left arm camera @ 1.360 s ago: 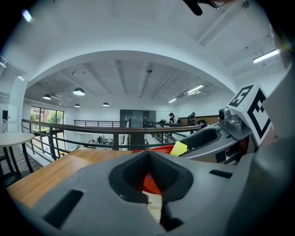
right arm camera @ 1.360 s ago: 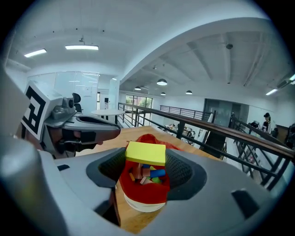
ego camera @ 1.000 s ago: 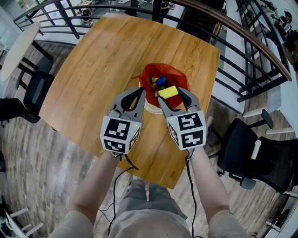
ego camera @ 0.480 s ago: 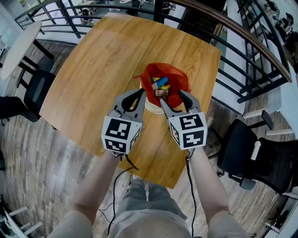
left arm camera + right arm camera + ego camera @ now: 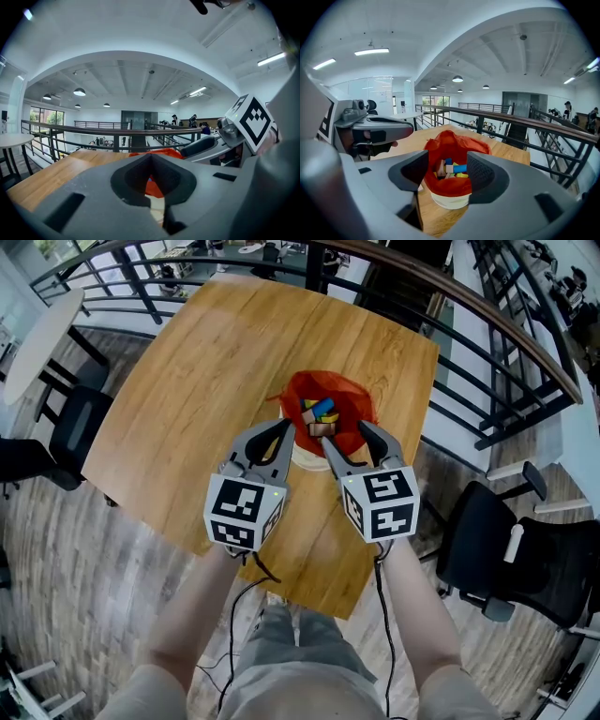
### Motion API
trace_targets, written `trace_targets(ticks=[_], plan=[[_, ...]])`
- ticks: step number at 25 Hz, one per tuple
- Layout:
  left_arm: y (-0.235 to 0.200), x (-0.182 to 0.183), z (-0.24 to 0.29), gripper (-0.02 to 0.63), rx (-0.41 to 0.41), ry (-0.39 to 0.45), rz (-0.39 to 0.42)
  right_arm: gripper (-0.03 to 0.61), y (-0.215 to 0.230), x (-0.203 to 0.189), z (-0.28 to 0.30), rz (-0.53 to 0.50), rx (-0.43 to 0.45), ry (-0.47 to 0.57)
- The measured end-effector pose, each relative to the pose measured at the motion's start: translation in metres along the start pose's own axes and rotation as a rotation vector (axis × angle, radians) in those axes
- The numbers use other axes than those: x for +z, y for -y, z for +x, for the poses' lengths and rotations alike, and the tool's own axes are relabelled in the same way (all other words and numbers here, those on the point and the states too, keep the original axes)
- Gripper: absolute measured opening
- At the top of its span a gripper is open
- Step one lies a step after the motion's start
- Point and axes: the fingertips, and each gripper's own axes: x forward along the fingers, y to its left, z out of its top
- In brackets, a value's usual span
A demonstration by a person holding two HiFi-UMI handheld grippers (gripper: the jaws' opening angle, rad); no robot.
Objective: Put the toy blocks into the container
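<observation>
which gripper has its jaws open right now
The right gripper: its jaws stand apart, framing the red bag; the left gripper has its jaws together.

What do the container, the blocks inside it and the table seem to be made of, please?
Container: soft matte red cloth, crumpled folds, over a cream base.
Blocks: probably painted wood, flat hard faces, one left bare tan.
Table: wood or veneer, visible grain, slight sheen.

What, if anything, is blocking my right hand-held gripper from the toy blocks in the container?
Nothing visible. The right hand-held gripper is open and empty, its jaws framing the red-lined container's open mouth, with the toy blocks in plain sight inside. The left hand-held gripper sits off to the side, beside the rim.
</observation>
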Motion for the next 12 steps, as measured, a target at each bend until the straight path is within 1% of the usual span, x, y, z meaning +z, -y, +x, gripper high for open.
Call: trace_targets(ticks=[3, 5, 7, 9, 12], plan=[[0.002, 0.013, -0.006, 0.011, -0.003, 0.015, 0.008, 0.255, -0.005, 0.013, -0.011, -0.021, 0.016, 0.021], [0.005, 0.021, -0.010, 0.011, -0.004, 0.024, 0.016, 0.234, -0.008, 0.023, -0.020, -0.030, 0.026, 0.040], [0.007, 0.030, -0.015, 0.011, -0.005, 0.033, 0.026, 0.190, -0.010, 0.034, -0.031, -0.027, 0.023, 0.067], [0.010, 0.041, -0.022, 0.011, -0.009, 0.045, 0.036, 0.132, -0.009, 0.045, -0.043, -0.012, 0.018, 0.097], [0.014, 0.058, -0.034, 0.011, -0.012, 0.070, 0.048, 0.100, -0.008, 0.062, -0.061, 0.003, 0.012, 0.138]])
